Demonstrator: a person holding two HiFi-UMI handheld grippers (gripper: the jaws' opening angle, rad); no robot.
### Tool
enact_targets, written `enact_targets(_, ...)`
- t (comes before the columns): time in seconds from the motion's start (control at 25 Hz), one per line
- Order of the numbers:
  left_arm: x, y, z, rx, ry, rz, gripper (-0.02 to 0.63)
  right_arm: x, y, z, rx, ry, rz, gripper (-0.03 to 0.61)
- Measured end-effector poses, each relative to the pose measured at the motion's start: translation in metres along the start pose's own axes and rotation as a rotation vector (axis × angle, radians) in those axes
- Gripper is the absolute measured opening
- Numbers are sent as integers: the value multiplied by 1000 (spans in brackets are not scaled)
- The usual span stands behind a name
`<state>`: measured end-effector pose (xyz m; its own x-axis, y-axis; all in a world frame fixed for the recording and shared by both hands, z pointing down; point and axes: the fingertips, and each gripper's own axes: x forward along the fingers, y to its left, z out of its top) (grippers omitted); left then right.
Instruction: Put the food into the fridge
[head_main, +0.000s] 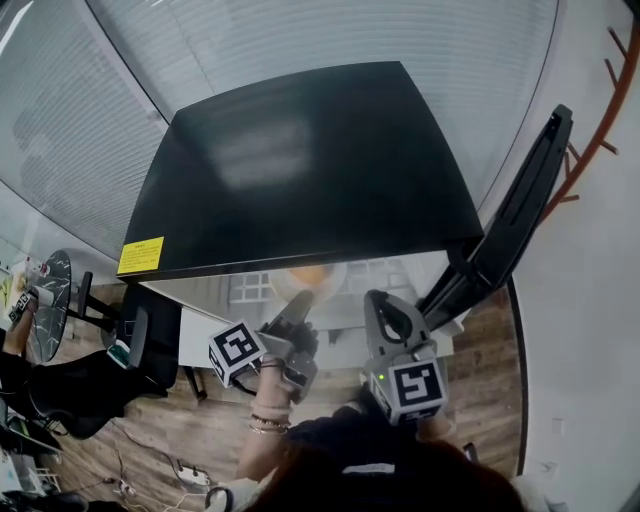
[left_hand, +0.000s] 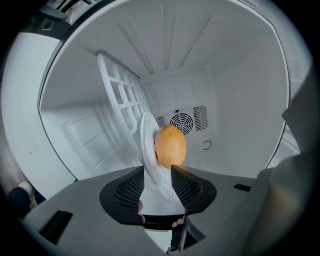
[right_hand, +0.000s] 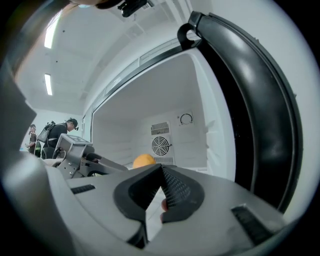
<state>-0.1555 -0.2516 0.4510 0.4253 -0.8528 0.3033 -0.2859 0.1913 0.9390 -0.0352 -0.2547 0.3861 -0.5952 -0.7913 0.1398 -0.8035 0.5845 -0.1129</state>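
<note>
A round orange-yellow food (left_hand: 170, 145) sits on a white plate (left_hand: 148, 145) on the floor of the open fridge's white compartment. My left gripper (left_hand: 157, 182) reaches into the compartment, open, its jaws on either side of the plate's near rim with gaps showing at the pads. In the head view the plate (head_main: 305, 278) shows just under the black fridge top (head_main: 310, 170), with the left gripper (head_main: 300, 305) at it. My right gripper (right_hand: 161, 172) is shut and empty and hangs in front of the opening, beside the left one (right_hand: 80, 155); the food (right_hand: 144, 160) shows beyond it.
The black fridge door (head_main: 510, 225) stands open at the right. A fan grille (left_hand: 181, 121) is in the back wall, and a white grid shelf (left_hand: 125, 95) lines one side. A seated person (head_main: 60, 390) and a round table (head_main: 48, 300) are at the left on the wood floor.
</note>
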Motion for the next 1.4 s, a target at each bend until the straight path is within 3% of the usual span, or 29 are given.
enact_targets(0.32,-15,10,-9,-28,2,13,163,-2,16,-1,-22,14,15,-3)
enact_targets(0.52,-38,14,-10,11,-21,5,163,-8,34,-8,-47,32,21,-5)
enact_targets(0.72,-66,9,-14,142,-57,3,147,-19,57,-15,-64,44,18,-5)
enact_targets(0.84,-81,4,-14,204,-93,-19,106,-27,72,-19,-73,49,13,-5)
enact_targets(1.12,-123,3,-13,329,-168,-28,104,-54,98,-24,-82,45,-31,-4)
enact_targets(1.24,-139,2,-14,425,-200,2,-8,-67,106,-30,-66,53,-52,-3)
enact_targets(1.4,-158,-1,-22,542,-224,-5,-8,-85,118,-41,-70,65,-66,-3)
